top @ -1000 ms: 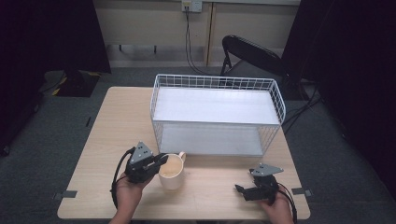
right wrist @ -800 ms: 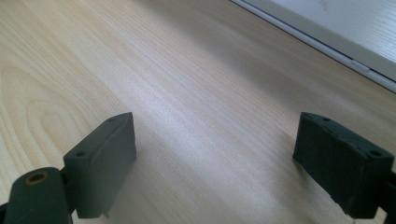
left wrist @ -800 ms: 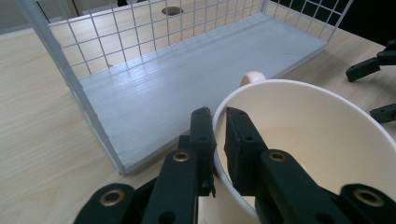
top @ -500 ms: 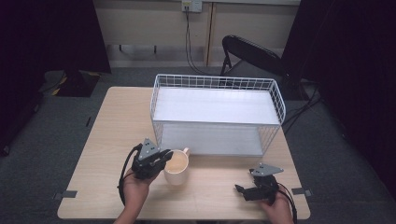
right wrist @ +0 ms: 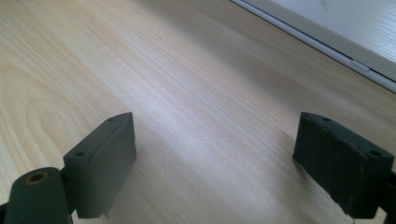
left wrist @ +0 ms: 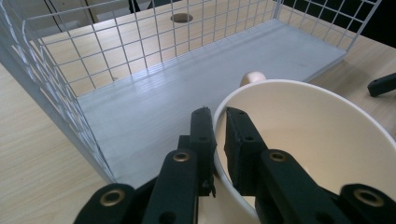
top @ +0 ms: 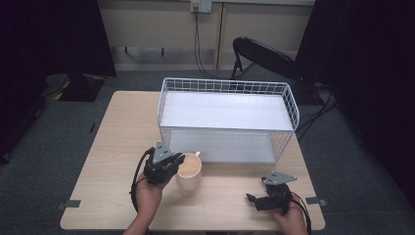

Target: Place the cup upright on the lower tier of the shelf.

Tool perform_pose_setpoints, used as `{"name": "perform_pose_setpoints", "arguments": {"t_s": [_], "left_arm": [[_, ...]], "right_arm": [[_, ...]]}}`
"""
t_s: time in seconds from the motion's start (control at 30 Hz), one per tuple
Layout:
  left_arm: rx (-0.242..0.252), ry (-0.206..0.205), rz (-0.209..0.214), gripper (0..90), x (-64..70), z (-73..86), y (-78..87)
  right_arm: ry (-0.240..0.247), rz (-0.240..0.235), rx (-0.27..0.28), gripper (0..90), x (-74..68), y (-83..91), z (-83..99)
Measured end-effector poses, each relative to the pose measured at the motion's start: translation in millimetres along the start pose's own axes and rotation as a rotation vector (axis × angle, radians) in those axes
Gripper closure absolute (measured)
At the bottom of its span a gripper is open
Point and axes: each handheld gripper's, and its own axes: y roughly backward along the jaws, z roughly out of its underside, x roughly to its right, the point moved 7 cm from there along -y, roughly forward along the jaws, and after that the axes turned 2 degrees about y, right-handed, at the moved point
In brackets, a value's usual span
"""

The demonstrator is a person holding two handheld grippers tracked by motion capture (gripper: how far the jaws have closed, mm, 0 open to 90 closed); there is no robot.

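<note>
A cream mug [top: 190,172] stands near the front of the wooden table [top: 117,142], its handle [top: 196,154] toward the wire basket. My left gripper [top: 172,163] is shut on the mug's rim, one jaw outside and one inside the mug [left wrist: 317,140]; the grip [left wrist: 219,123] is plain in the left gripper view. My right gripper [top: 250,198] rests low over the table at the front right, jaws wide apart with bare wood between them [right wrist: 212,135].
A white wire basket [top: 227,120] with a pale flat floor [left wrist: 187,88] stands just behind the mug, its open front facing me. A black chair [top: 264,56] is behind the table. The other gripper's jaw tip [left wrist: 380,84] shows at far right.
My left gripper and the mug have shifted a little to the right and toward the basket. The right gripper has stayed where it was.
</note>
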Motion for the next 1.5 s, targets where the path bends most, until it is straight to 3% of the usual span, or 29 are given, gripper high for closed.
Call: {"name": "perform_pose_setpoints", "arguments": {"t_s": [1.17,1.5], "left_arm": [[0.020,-0.023,-0.092,82.1,9.1,-29.6,-32.7],[0.018,0.008,-0.106,82.0,11.7,-28.5,-45.6]], "right_arm": [[-0.001,0.001,0.000,12.2,0.0,0.0,0.0],[-0.001,0.002,-0.001,12.2,0.0,0.1,0.0]]}}
